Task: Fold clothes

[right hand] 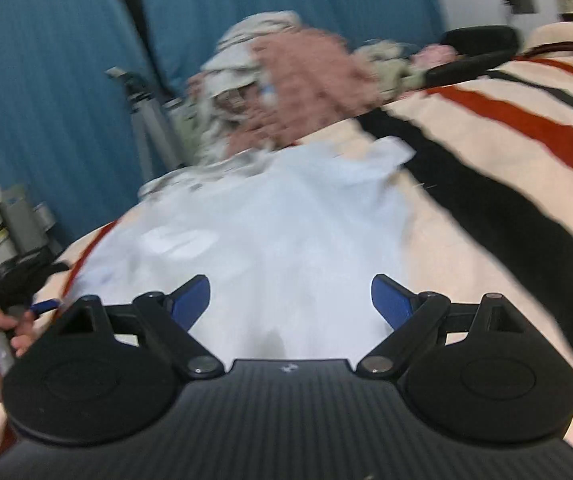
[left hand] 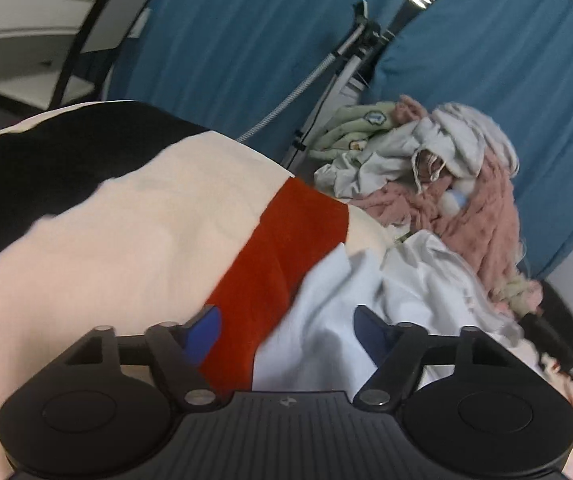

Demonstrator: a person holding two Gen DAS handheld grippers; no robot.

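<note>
A white garment [right hand: 278, 232] lies spread on a striped blanket [right hand: 486, 184]; it also shows in the left wrist view [left hand: 366, 304]. My left gripper [left hand: 288, 320] is open and empty, just above the garment's left edge where it meets the blanket's red stripe [left hand: 286, 248]. My right gripper [right hand: 290, 296] is open and empty, over the near part of the garment. The left gripper with the hand holding it shows at the left edge of the right wrist view [right hand: 42, 306]. The right wrist view is blurred.
A heap of unfolded clothes [left hand: 438, 176], pink, white and pale green, lies at the far end of the blanket [left hand: 126, 220]. Blue curtains [left hand: 246, 40] hang behind it. A tripod [left hand: 326, 92] stands by the curtain. A white desk [left hand: 14, 40] is at far left.
</note>
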